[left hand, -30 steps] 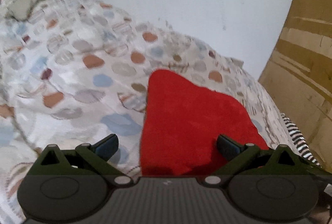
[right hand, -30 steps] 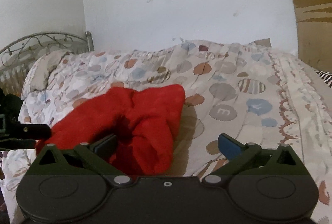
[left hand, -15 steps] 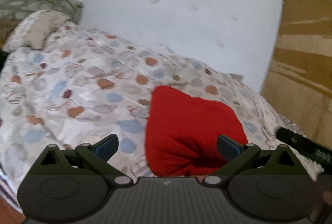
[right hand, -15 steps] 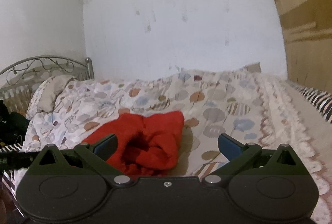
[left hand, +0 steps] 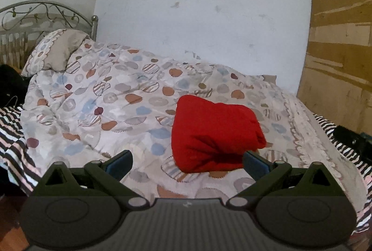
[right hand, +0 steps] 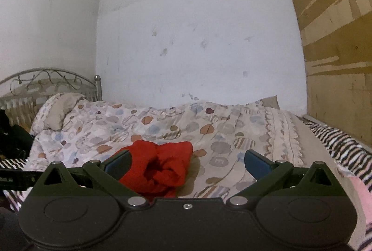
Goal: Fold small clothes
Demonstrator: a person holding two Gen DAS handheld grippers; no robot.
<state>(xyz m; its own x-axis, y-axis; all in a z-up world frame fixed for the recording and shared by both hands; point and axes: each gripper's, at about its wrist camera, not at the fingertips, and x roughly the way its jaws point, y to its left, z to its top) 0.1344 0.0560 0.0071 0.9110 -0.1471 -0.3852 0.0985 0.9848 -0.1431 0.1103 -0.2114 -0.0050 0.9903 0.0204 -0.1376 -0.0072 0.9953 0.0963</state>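
One red garment (left hand: 215,132) lies folded into a thick bundle on a bed, on top of a pale quilt (left hand: 111,97) printed with blue, brown and grey spots. From the left wrist view the bundle looks like a smooth, rounded block; the right wrist view shows its other side (right hand: 160,167), where bunched folds and a dark opening appear. The left claw (left hand: 187,163) is spread wide and empty, apart from the cloth, with the bundle just beyond its right fingertip. The right claw (right hand: 188,163) is likewise spread wide and holds nothing, the cloth sitting behind its left fingertip. A pillow (left hand: 58,51) rests against a metal headboard (left hand: 41,11). Striped black-and-white bedding (right hand: 344,146) edges the quilt. White walls and a brown wooden panel (right hand: 337,41) stand behind.
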